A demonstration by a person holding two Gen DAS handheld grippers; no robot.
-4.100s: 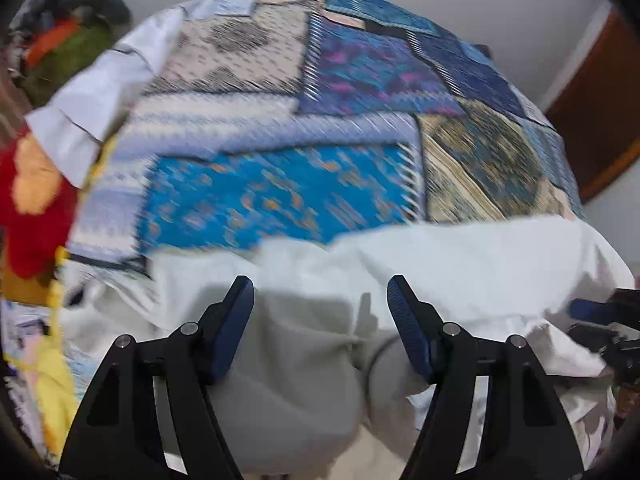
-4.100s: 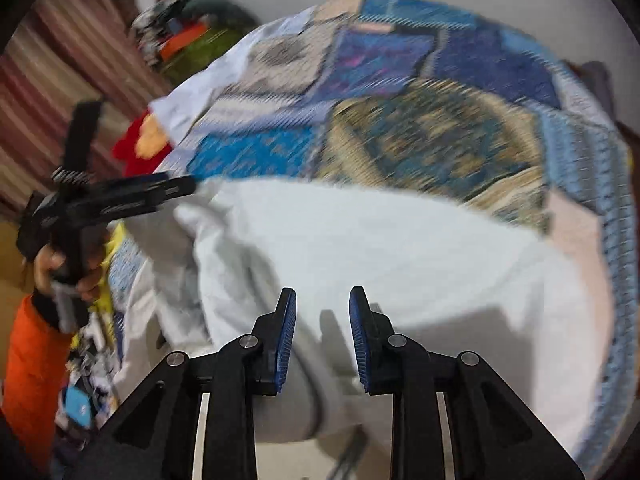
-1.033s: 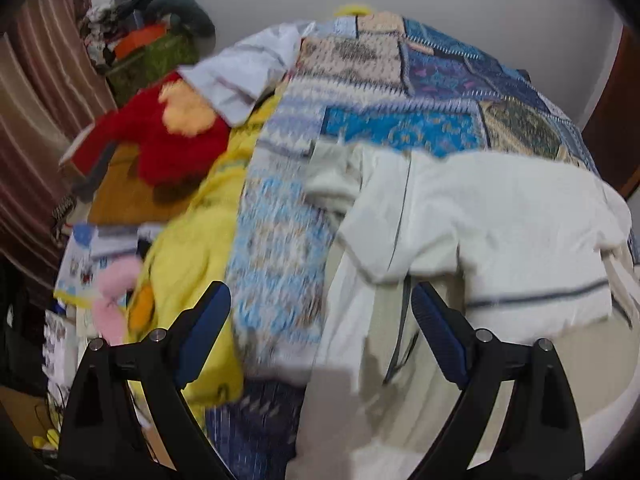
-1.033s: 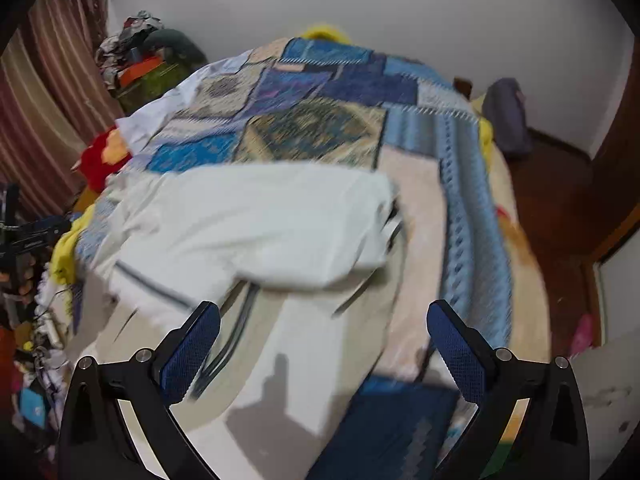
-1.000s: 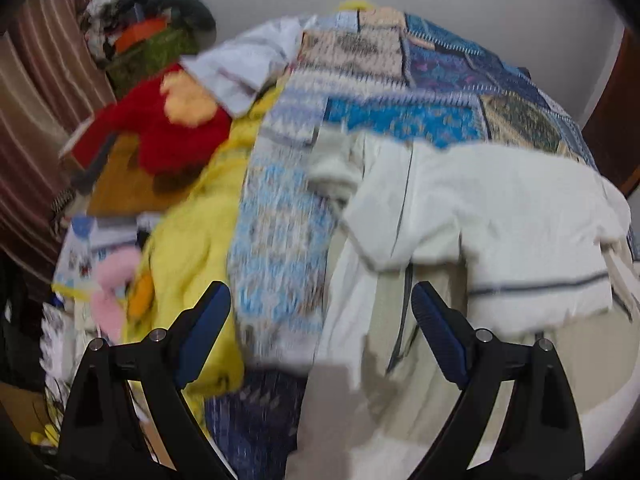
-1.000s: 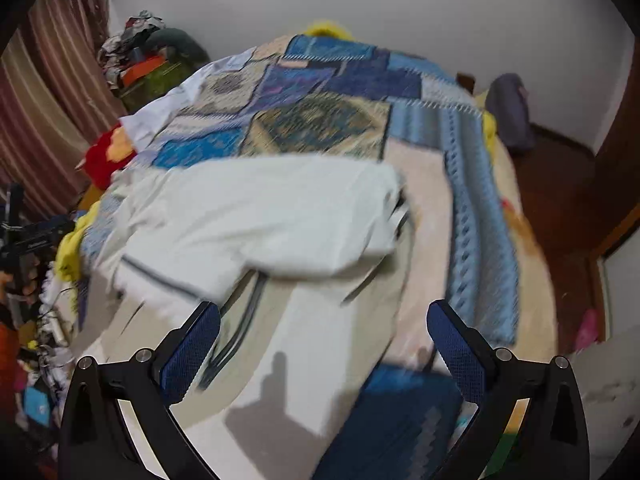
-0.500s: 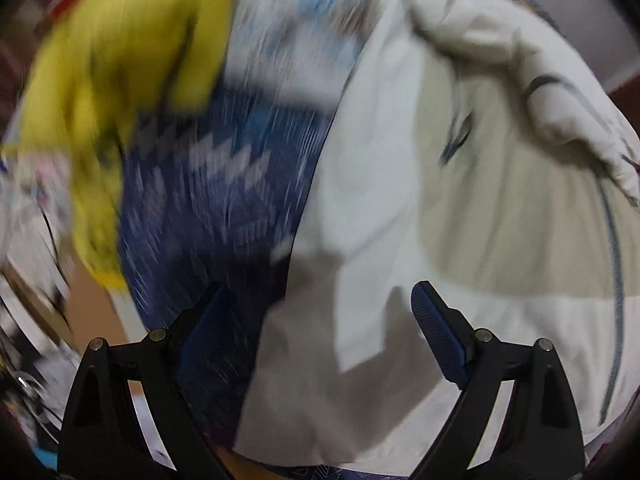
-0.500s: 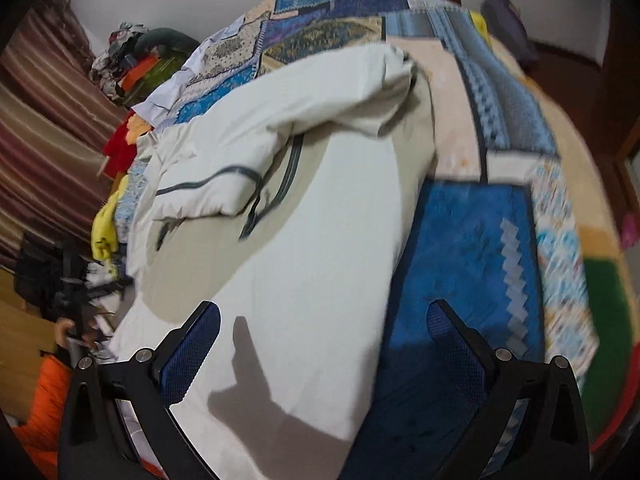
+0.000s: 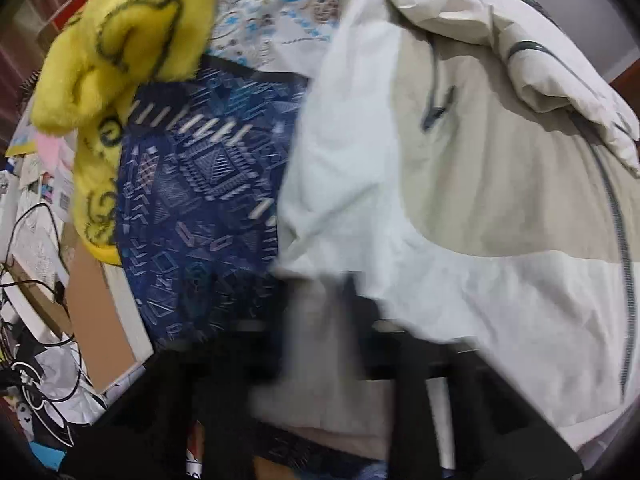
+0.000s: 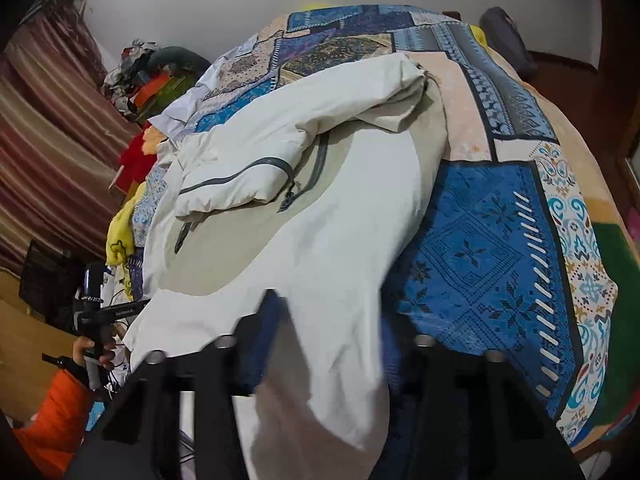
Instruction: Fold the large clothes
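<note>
A large off-white and beige jacket (image 9: 460,200) with grey zips lies spread on the patchwork bedspread (image 9: 200,200), its upper part folded down over the body. My left gripper (image 9: 320,320) is blurred at the jacket's near left hem; its jaws are closing with grey-shadowed fabric pinched between them. In the right wrist view the jacket (image 10: 320,220) runs down toward me. My right gripper (image 10: 332,340) is also blurred, and its jaws are closing with the lower hem hanging between them. The left gripper (image 10: 104,312) shows at far left, held by a hand with an orange sleeve (image 10: 52,412).
A yellow plush toy (image 9: 120,40) lies at the bed's left edge. Cables and papers (image 9: 32,240) clutter the floor below. A red plush (image 10: 132,152), a clothes pile (image 10: 152,68) and a striped curtain (image 10: 48,120) stand left. Bare bedspread (image 10: 480,260) lies right of the jacket.
Both grippers have dropped toward the jacket's near hem and tilted downward. Both stood wide open half a second ago; now their fingers have come in around the fabric.
</note>
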